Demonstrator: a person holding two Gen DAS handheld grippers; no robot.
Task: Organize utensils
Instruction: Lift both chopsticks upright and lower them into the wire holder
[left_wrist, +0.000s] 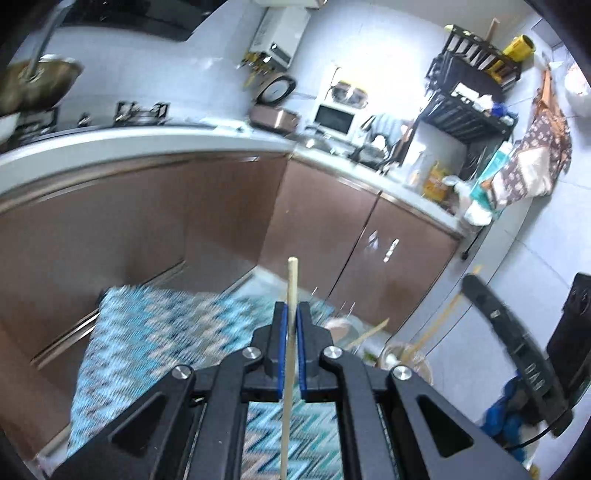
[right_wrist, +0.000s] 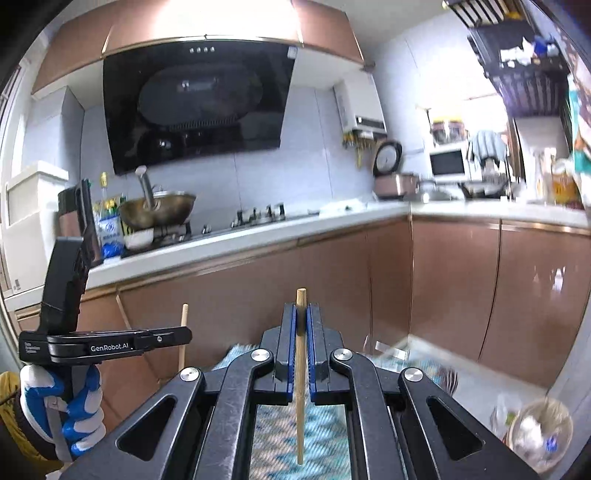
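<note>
My left gripper (left_wrist: 291, 310) is shut on a thin wooden chopstick (left_wrist: 291, 280) that stands upright between its blue pads, its tip poking above the fingers. My right gripper (right_wrist: 302, 312) is shut on a second wooden chopstick (right_wrist: 301, 369), also upright. Both are held in the air above a blue zigzag-patterned cloth (left_wrist: 147, 332). The left gripper also shows in the right wrist view (right_wrist: 184, 334), at the left, held by a blue and white gloved hand, with its chopstick (right_wrist: 183, 314) sticking up.
Brown kitchen cabinets (right_wrist: 443, 280) and a white counter (right_wrist: 258, 236) lie ahead, with a wok (right_wrist: 157, 210) on the stove. A round container (left_wrist: 406, 354) holding more chopsticks sits low to the right; it also shows in the right wrist view (right_wrist: 541, 432).
</note>
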